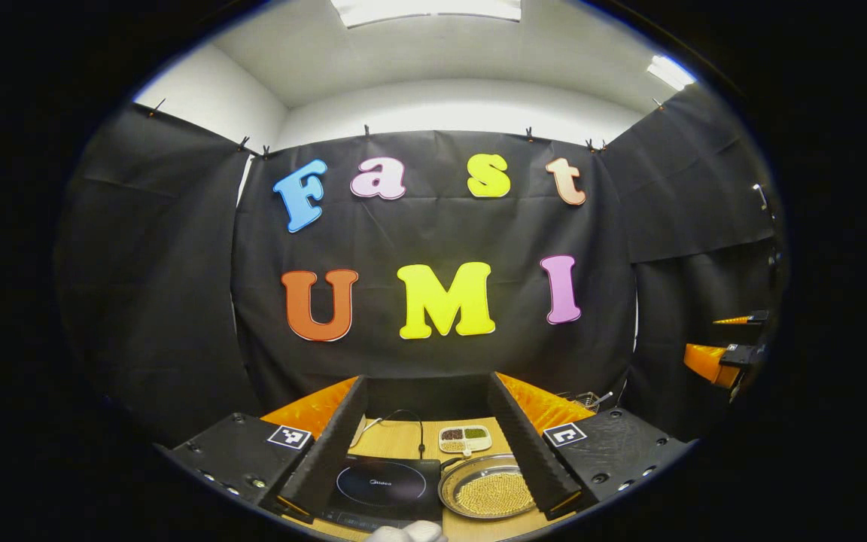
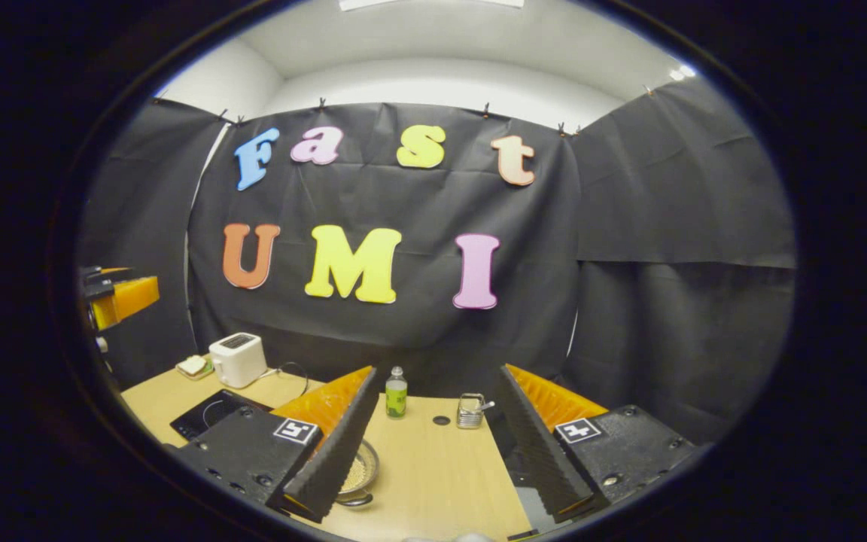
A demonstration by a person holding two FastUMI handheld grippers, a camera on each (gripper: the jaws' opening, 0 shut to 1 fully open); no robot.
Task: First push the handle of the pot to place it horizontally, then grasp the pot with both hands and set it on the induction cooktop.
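A shallow silver pot with yellow grains in it sits on the wooden table, just right of the black induction cooktop. Both lie low between the fingers of my left gripper, which is open and held above them. In the right gripper view the pot is half hidden behind a finger of my right gripper, also open and empty, and the cooktop lies further left. I cannot make out the pot's handle clearly.
A small divided dish of beans and a cable lie behind the cooktop. A white toaster, a green bottle and a small metal basket stand along the table's far side. Black cloth walls surround the table.
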